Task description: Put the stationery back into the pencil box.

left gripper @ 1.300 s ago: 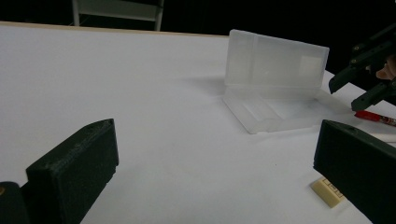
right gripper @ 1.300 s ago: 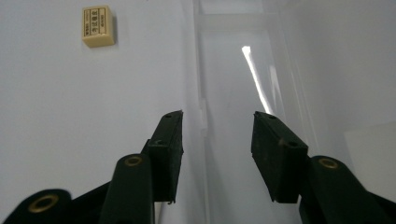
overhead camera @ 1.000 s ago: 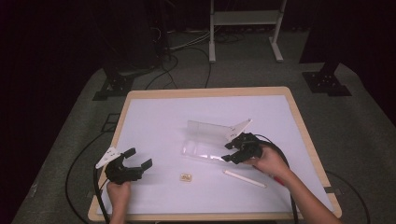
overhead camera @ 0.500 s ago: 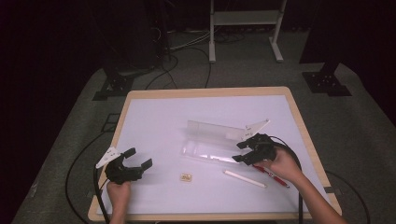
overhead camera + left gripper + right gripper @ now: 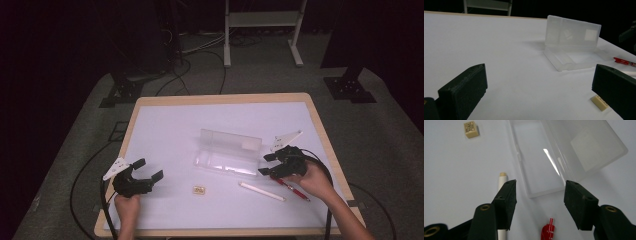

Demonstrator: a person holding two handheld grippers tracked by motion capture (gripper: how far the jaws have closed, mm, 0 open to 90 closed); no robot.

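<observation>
A clear plastic case (image 5: 227, 152) lies open mid-table with its lid standing upright. In front of it lie a white stick (image 5: 261, 191), a red pen (image 5: 292, 190) and a small beige eraser (image 5: 199, 190). My right gripper (image 5: 266, 164) hovers open just right of the case, above the pen's end. In the right gripper view the gripper (image 5: 540, 192) is empty; the case tray (image 5: 536, 165) lies ahead, the white stick (image 5: 502, 180) by the left jaw, the red pen (image 5: 548, 231) below. My left gripper (image 5: 148, 169) is open near the front left, facing the case (image 5: 571, 50) and eraser (image 5: 600, 102).
The white table top (image 5: 170, 130) has a wooden rim (image 5: 220, 98). Cables trail from both grippers over the table's front corners. Beyond the table, on the dark floor, are a stand base (image 5: 347, 87) and a white frame (image 5: 262, 20).
My right gripper has drawn back to the right, away from the case, and the red pen now shows beside the hand. The left gripper has stayed put.
</observation>
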